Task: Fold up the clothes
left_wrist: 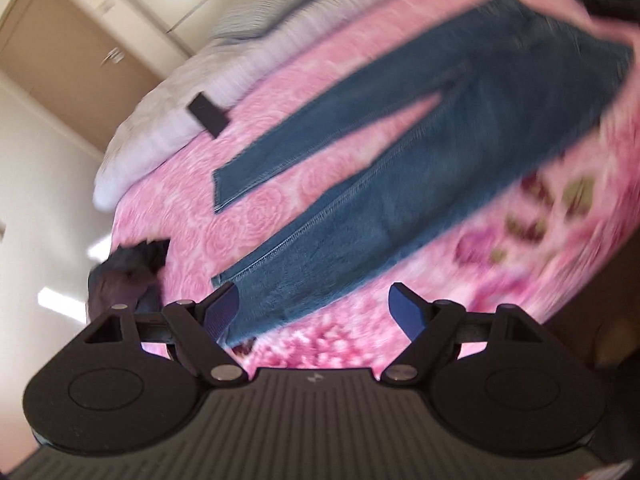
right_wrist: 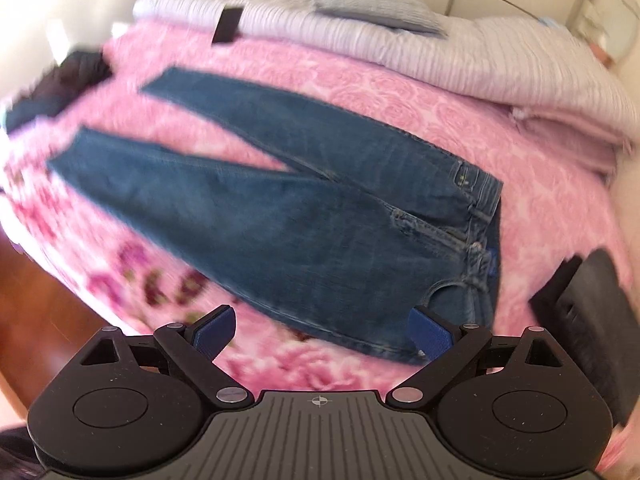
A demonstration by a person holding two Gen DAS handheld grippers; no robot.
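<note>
Where jeans point(right_wrist: 280, 216) lie, a dark garment point(right_wrist: 60, 80) sits near

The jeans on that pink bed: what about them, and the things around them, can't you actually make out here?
- Jeans: right wrist view, motion blur smears the pocket stitching and waistband label.
- Near leg hem: left wrist view, partly behind the left tool finger.
- Dark bundle at the bed's edge: blurred in both views; what it is cannot be told.
- Black flat object on the striped bedding: too blurred to identify.
- Black item: cut off by the right edge.
</note>
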